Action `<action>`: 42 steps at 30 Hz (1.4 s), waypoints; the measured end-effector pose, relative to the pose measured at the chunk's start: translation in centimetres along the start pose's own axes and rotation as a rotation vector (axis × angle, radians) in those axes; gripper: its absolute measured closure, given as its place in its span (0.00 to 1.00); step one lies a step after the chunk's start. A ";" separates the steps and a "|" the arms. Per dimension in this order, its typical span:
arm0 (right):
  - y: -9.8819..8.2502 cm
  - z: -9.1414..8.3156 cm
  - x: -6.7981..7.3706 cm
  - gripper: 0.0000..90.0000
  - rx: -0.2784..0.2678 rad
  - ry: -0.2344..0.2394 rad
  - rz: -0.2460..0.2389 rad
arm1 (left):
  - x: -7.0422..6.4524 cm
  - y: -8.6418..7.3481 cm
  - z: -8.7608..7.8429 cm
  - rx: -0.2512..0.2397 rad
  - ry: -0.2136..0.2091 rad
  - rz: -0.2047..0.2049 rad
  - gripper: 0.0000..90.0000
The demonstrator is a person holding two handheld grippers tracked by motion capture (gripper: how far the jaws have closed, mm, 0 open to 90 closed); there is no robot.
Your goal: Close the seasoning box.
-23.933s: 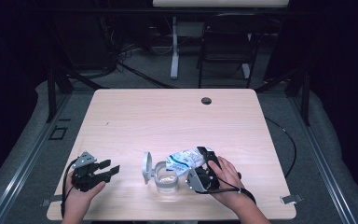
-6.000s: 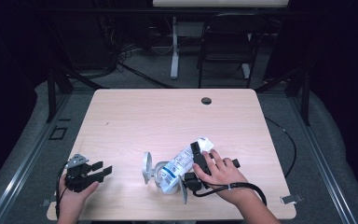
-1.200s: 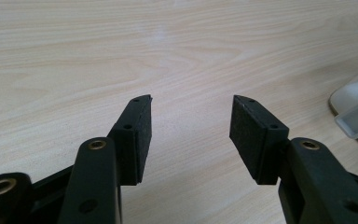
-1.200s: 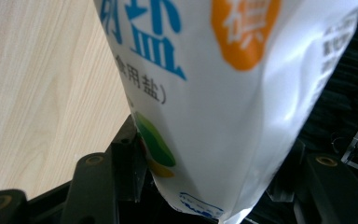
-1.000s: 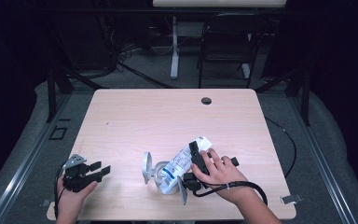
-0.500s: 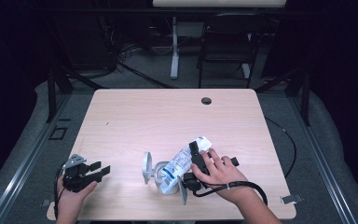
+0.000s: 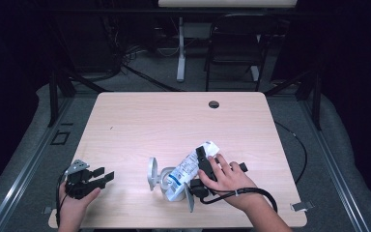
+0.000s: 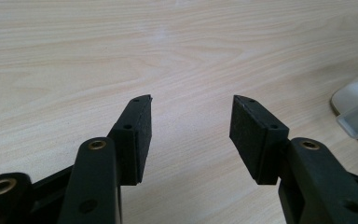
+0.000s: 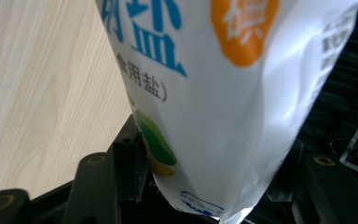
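Note:
A white salt bag (image 7: 185, 170) with blue print lies tilted, its lower end over a clear container (image 7: 163, 181) near the table's front middle. My right gripper (image 7: 196, 170) is shut on the bag, with a hand wrapped over it. In the right gripper view the bag (image 9: 223, 93) sits pinched between the two black jaws of the right gripper (image 9: 214, 161). My left gripper (image 7: 105, 174) rests at the front left corner, open, with nothing in it. In its own view the left gripper (image 8: 192, 100) has bare wood between its pads (image 8: 142, 130), and the container's edge (image 8: 356, 114) shows at the far right.
A round grey lid (image 7: 151, 173) stands on edge left of the container, and another grey disc (image 7: 189, 195) stands by its front. A dark cable hole (image 7: 214, 104) is at the table's far side. A chair (image 7: 234, 43) and a stand are beyond the light wooden table (image 7: 174, 125).

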State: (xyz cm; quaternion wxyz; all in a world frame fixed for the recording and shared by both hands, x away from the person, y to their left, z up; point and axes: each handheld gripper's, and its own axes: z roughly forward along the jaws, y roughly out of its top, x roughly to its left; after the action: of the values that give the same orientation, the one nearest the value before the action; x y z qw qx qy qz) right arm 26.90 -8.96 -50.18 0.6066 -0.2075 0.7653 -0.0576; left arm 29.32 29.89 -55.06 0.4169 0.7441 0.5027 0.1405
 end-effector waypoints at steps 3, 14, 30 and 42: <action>0.0 0.0 0.0 0.49 0.000 -0.001 -0.003 | 0.0 0.0 0.0 -0.002 0.001 0.002 0.54; 0.0 0.0 0.0 0.49 0.000 -0.002 -0.008 | 0.0 0.0 0.0 0.000 0.001 0.004 0.54; 0.1 0.0 -0.1 0.49 0.004 -0.001 -0.013 | 0.1 -0.1 0.0 0.000 0.000 0.000 0.54; 0.0 -0.1 -0.1 0.49 0.005 -0.001 -0.017 | 0.2 -0.1 0.0 0.002 0.001 -0.001 0.54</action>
State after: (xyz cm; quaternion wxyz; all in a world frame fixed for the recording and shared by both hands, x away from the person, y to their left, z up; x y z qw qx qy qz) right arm 26.84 -8.89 -50.07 0.6071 -0.2124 0.7630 -0.0645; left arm 29.34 30.04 -55.15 0.4161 0.7442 0.5035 0.1399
